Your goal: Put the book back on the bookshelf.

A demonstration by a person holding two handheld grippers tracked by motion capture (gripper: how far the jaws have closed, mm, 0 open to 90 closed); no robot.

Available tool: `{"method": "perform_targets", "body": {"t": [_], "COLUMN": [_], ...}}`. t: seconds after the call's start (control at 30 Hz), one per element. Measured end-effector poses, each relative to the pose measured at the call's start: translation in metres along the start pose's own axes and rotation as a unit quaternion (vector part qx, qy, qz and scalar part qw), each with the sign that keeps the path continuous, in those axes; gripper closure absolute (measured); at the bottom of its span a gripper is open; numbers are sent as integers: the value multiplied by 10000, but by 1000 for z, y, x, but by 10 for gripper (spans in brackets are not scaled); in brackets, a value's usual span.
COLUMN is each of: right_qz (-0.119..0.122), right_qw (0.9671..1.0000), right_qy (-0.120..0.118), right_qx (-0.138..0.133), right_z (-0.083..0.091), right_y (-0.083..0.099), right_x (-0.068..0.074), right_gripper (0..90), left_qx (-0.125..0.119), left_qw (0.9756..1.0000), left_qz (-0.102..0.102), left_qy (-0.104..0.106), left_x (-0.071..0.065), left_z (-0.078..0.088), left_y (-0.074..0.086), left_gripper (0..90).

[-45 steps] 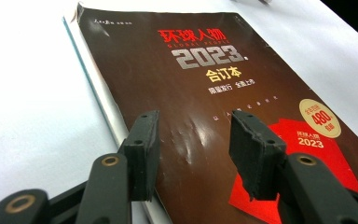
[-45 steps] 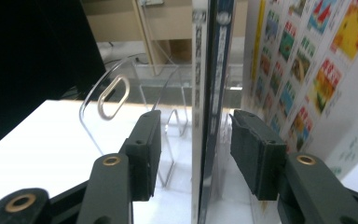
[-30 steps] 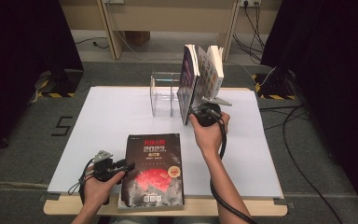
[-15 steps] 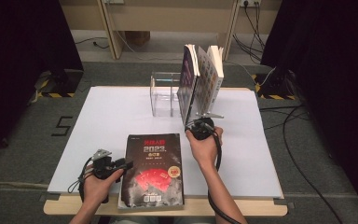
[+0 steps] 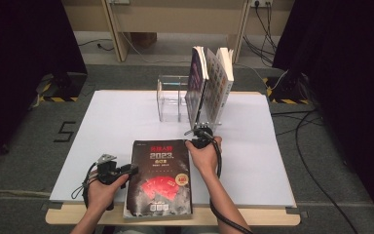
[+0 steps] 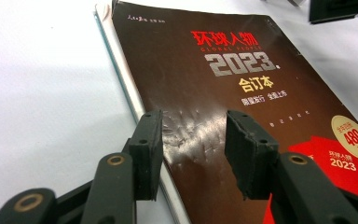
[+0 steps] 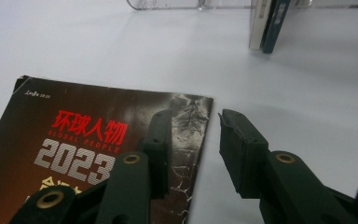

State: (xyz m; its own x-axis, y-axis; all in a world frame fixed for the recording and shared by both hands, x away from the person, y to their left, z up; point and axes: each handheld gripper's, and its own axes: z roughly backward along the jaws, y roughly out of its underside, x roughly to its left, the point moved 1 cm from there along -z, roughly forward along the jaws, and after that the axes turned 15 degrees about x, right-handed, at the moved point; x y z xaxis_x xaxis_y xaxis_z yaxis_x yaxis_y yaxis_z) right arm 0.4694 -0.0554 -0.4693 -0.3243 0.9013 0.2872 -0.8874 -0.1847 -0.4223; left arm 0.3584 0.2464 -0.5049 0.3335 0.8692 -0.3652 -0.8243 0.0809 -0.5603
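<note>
Left gripper [image 5: 126,169], jaws apart and just closing, is straddling the magazine's [image 5: 159,178] nine o'clock edge. Right gripper [image 5: 199,132], parted, is at its one o'clock corner. We are noting a glossy, creased black cover, red title, lying flat near the table's [image 5: 117,117] six o'clock edge.

The high view looks forward and down from above my side of the table [image 5: 253,161], far enough off to take in the whole top, with the black magazine [image 5: 161,178] at its near edge. My left gripper's camera sits low and close over that magazine [image 6: 223,93], facing up its cover from the spine side. My right gripper's camera hovers close over the magazine's [image 7: 98,140] far right corner, looking toward the upright books [image 7: 265,23] beyond. All three views share the magazine.
</note>
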Motion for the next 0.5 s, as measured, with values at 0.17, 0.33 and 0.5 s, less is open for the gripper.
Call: {"method": "perform_targets", "body": {"t": [0.17, 0.33, 0.5], "right_qz": [5, -38, 6], "right_qw": [9999, 9998, 9998], "right_qy": [17, -29, -43], "right_qx": [101, 167, 213], "right_z": [-9, -17, -23], "right_y": [-5, -7, -11], "right_x": [-1, -2, -1], "right_gripper": [638, 637, 636], "left_qx": [39, 85, 125], "left_qw": [10000, 9999, 9998], "left_qz": [-13, -45, -47], "left_qy": [-35, -102, -148], "left_x": [0, 0, 1], "left_z": [0, 0, 0], "left_y": [-1, -2, -2], "left_gripper": [576, 597, 628]}}
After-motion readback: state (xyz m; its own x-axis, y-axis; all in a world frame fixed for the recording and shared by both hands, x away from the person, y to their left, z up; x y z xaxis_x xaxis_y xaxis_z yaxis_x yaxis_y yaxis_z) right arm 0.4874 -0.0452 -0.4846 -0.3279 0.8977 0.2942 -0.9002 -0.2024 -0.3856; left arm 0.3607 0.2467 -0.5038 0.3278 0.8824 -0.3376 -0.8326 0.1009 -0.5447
